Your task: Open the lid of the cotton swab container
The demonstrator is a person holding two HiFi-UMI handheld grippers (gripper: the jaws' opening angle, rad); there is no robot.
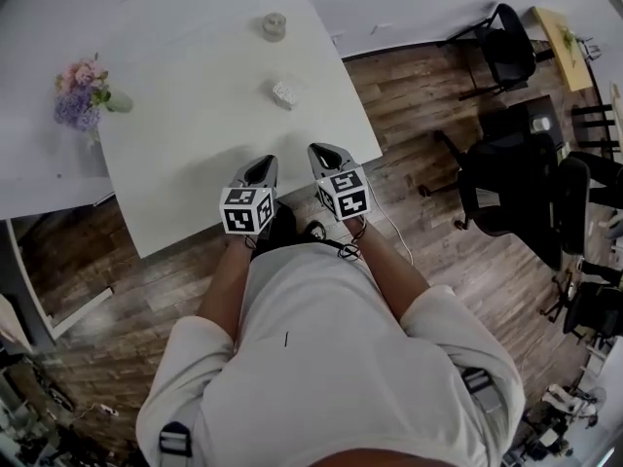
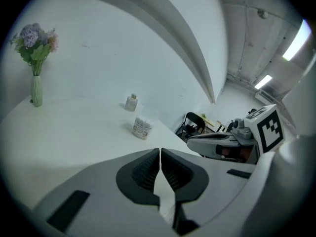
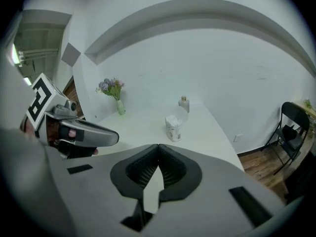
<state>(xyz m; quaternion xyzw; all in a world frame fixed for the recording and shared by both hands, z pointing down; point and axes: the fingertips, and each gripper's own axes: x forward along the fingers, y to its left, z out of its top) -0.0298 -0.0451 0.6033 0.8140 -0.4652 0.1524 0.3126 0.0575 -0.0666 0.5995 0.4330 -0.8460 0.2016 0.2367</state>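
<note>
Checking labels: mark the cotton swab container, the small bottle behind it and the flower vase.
cotton swab container [image 3: 173, 130]: right gripper view, front wall.
small bottle [image 3: 184, 105]: right gripper view, body.
flower vase [image 2: 36, 90]: left gripper view, glass body.

cotton swab container [image 1: 283, 93] too small to judge, far jar [image 1: 274, 26] indistinct

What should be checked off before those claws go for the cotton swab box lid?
1. Small white cotton swab container stands upright on the white table: ok.
2. Container already open: cannot tell.
3. Left claw empty: ok.
4. Right claw empty: ok.
5. Claws open, ready to grip: not ok, both shut.
6. Claws close to the container: not ok, both at the table's near edge.
</note>
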